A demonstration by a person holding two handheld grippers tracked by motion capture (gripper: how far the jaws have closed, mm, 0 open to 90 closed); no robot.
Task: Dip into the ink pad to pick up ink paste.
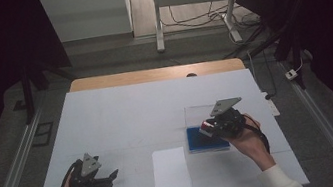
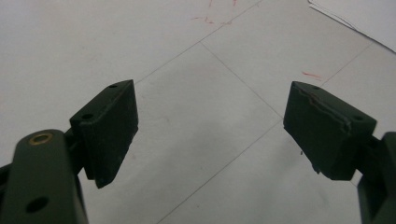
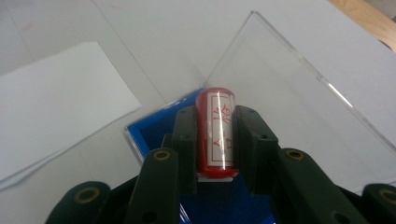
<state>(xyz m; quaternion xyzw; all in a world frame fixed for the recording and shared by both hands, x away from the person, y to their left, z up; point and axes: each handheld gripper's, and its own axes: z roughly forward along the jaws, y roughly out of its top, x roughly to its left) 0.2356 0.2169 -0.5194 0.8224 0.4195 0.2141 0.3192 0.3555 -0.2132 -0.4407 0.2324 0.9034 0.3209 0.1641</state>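
High view, right gripper: the right gripper point(image 1: 212, 128) hangs over the near edge of the shallow blue square ink-pad tray point(image 1: 197, 141), whose clear hinged plastic lid point(image 1: 198, 113) lies folded open behind it on the white table covering point(image 1: 122, 115).
High view, paper: the blank white rectangular paper sheet point(image 1: 171, 171) lies just left of the tray, near the front edge of the table, between the two hands.
High view, left gripper: the left gripper point(image 1: 110, 177) rests low on the table near the sheet's left edge, apart from it.
Left gripper view, state: jaws spread wide with nothing between them, only bare table below; a corner of the sheet point(image 2: 359, 16) shows at top right.
Right gripper view, grip: the jaws are clamped on a red cylindrical stamp with a white label and red characters point(image 3: 215, 133), held by its sides, its long axis running along the jaws.
Right gripper view, position: the stamp sits above the blue tray point(image 3: 154, 130), with the open lid point(image 3: 289, 102) beyond and the sheet point(image 3: 51, 102) to the left.
Step in hand, judged: inking or carrying the stamp toward the paper; I cannot tell which end is the printing face.
Doing it well: keep the squeeze firm on the round barrel, bring the face down square and flat, and press straight without sliding.
Helping hand: the free left gripper could pin the sheet's edge so that it does not lift with the stamp.
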